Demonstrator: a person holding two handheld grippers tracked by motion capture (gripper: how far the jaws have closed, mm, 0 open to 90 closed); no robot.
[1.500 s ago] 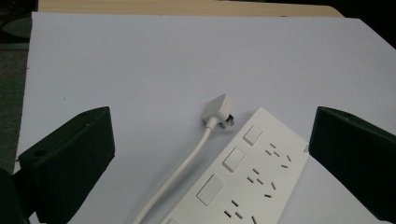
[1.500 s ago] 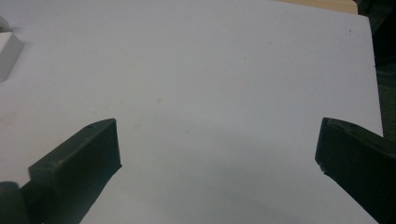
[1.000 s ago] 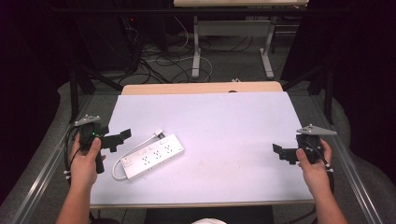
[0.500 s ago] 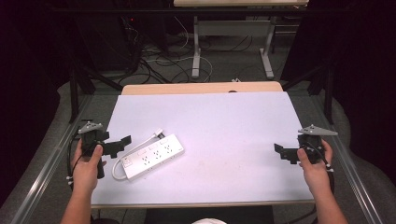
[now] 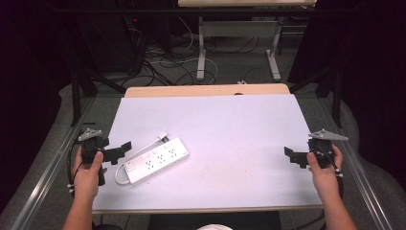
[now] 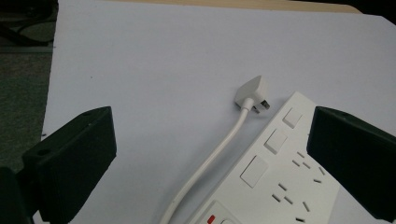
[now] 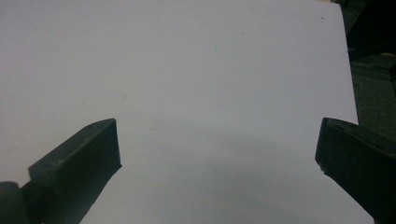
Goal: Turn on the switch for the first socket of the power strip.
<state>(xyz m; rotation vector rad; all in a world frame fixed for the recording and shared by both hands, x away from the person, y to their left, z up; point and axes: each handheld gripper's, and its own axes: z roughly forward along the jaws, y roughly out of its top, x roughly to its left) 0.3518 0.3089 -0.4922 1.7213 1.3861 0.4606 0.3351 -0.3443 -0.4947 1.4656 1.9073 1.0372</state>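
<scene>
Left gripper (image 5: 120, 149) sat at the table's (image 5: 230, 120) 8 o'clock edge in the high view, jaws spread wide and empty, aimed at the white power strip (image 5: 155, 160) just beside it; right gripper (image 5: 293, 157) rested well apart at 4 o'clock, also wide and empty. Left gripper view had the power strip (image 6: 280, 172) at 4 o'clock between the jaws, its cord (image 6: 210, 163) curving up to the plug (image 6: 253, 93) at 1 o'clock. Right gripper view had bare table (image 7: 196, 84) between wide jaws. Strip looked rigid, light, smooth plastic, likely slippery; best pinched across its narrow width, near the end. Cord looked floppy, would drag.
</scene>
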